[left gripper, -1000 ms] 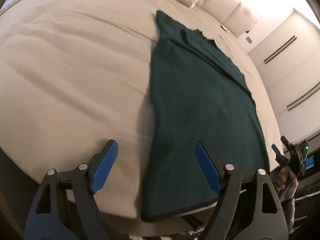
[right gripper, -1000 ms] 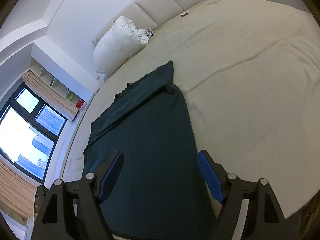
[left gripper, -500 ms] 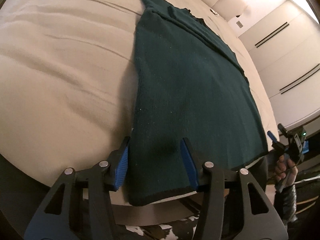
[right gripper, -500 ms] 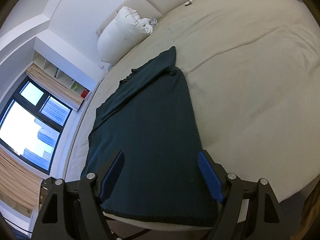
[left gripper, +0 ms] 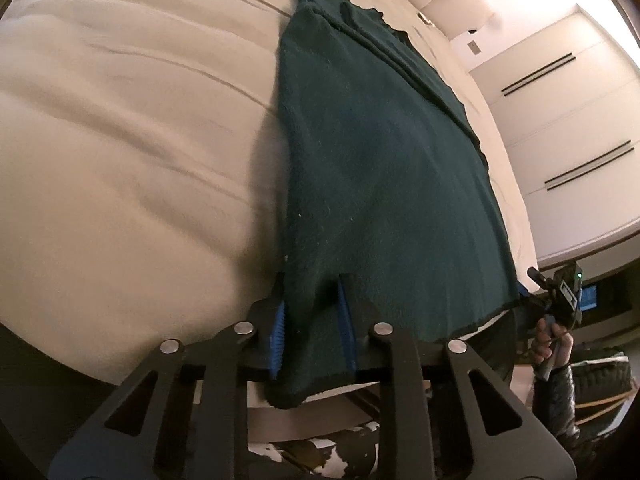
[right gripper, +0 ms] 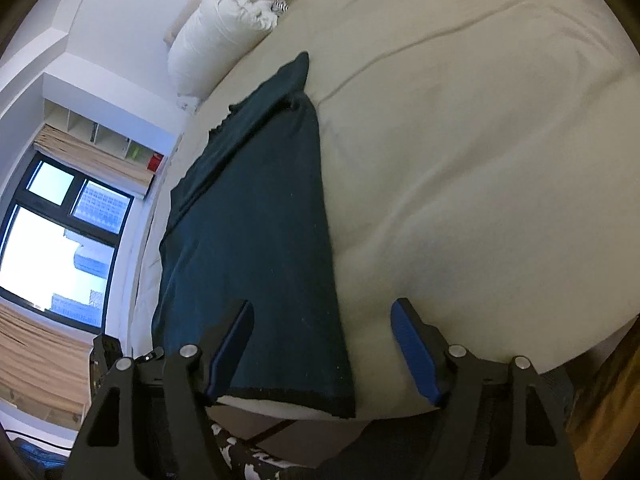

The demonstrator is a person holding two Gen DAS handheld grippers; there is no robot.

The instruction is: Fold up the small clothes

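Lying flat along the bed [left gripper: 120, 152], the dark green garment [left gripper: 380, 168] stretches from the bed's near edge up toward the headboard, its far part already doubled over on itself in a long diagonal fold. In the left wrist view, the left hand-held gripper [left gripper: 311, 320] sits at the garment's near left corner, where the black-trimmed hem droops over the bed's edge. Its jaws are closing, and the cloth of that corner is bunched between the blue pads [left gripper: 279, 332], which press against it from both sides. At the garment's opposite near corner, far to the right, the right hand-held gripper [left gripper: 556, 300] shows small, carried by a person's hand [left gripper: 550, 344].

In the right wrist view, the right hand-held gripper [right gripper: 322, 356] hovers over the garment's [right gripper: 248, 216] near right corner. Its jaws stand wide and are closing: the left pad is above the cloth, the right pad over the bare bed [right gripper: 480, 160], and the garment's right edge and hem corner lie between them without being pinched. A white pillow [right gripper: 216, 36] rests at the head of the bed beyond the garment's far end, and a window [right gripper: 52, 240] lies to the garment's left.
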